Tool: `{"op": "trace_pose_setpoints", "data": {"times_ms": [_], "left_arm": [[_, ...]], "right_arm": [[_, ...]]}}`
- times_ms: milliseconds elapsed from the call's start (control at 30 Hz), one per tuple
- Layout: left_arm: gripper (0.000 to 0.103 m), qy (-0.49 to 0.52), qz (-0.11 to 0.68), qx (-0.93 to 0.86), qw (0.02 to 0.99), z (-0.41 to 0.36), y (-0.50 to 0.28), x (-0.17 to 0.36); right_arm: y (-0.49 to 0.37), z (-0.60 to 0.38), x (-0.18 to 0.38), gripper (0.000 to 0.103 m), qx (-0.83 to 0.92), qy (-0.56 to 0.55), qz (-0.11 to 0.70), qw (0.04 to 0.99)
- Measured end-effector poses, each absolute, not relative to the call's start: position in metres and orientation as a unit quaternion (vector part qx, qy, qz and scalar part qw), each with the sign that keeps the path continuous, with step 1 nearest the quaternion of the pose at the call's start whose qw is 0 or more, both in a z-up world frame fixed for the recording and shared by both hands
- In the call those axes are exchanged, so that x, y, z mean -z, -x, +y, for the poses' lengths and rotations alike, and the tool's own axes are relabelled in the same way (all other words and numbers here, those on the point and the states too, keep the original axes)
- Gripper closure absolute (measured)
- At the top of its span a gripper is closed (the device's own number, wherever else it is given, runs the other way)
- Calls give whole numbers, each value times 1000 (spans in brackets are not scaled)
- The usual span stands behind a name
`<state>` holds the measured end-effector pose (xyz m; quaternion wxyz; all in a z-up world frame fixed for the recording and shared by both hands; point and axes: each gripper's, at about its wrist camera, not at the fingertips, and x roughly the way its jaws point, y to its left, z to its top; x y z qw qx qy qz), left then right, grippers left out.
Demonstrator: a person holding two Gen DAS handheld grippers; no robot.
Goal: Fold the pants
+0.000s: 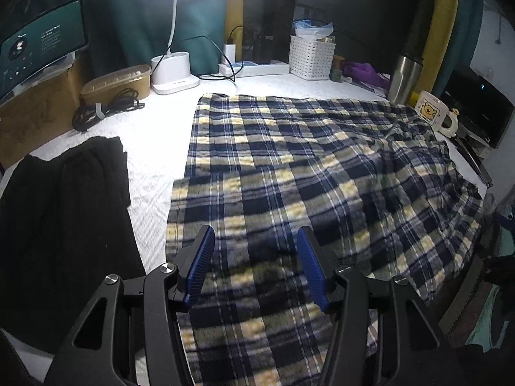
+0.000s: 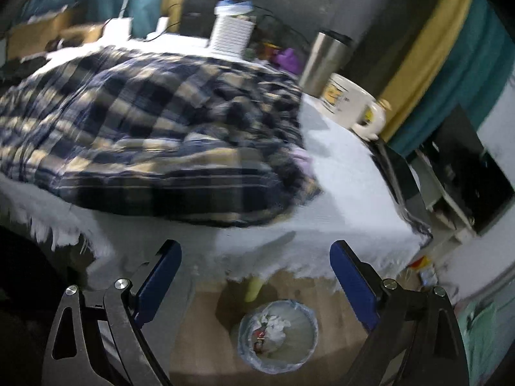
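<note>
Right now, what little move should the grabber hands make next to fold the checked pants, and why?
Probably bring the right gripper in and down to the bunched end of the plaid pants. Its jaws stand wide with nothing between them, out past the table edge above a bin. The left gripper is open over the flatter part, so the rumpled end looks like it needs grabbing first.

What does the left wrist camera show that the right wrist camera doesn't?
Only the left wrist view shows the folded black garment, the coiled black cable and the white desk lamp base. Only the right wrist view shows the round wastebasket on the floor below the table edge. Both show the navy-and-yellow plaid pants, white slatted basket, steel tumbler and cream printed mug.
</note>
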<state>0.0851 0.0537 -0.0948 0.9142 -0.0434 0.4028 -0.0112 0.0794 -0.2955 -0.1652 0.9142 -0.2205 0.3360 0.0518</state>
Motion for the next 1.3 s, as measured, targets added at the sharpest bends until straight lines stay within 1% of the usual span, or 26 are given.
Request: {"op": "trace_pose_setpoints", "data": {"times_ms": [233,367,400,433,500,533,767,1067,1133,1267,1300], "left_arm": [[50,44,408,18,912,53,-77,99],[48,43,407,33,912,49,-76,101],[42,41,408,37,911,47,-76,101],[33,38,408,43,911,45,-75,101],[22,31,403,56,913,38,-71,101],[20,24,401,62,914,33,-69,100],[20,-27,388,126,912,-5,-57,98],[20,-79,376,165,908,-25,-43,94],[20,-94,374,165,908,-28,-42,97],[20,-123,396,124,902,-23,-53,116],[31,-121,398,115,902,-19,-55,119]], "right_arm": [[-86,-274,148,9,-78,239,307,918],[-104,-277,134,9,-97,209,310,922],[-110,-278,130,9,-103,197,311,924],[-118,-280,127,9,-109,184,316,924],[-132,-282,122,9,-116,164,325,924],[-140,-283,119,9,-120,155,330,923],[-184,-282,119,9,-130,117,362,916],[-214,-286,120,9,-130,77,385,911],[-214,-286,118,9,-131,74,383,912],[-208,-289,116,9,-133,69,377,914],[-206,-291,116,9,-135,68,375,915]]}}
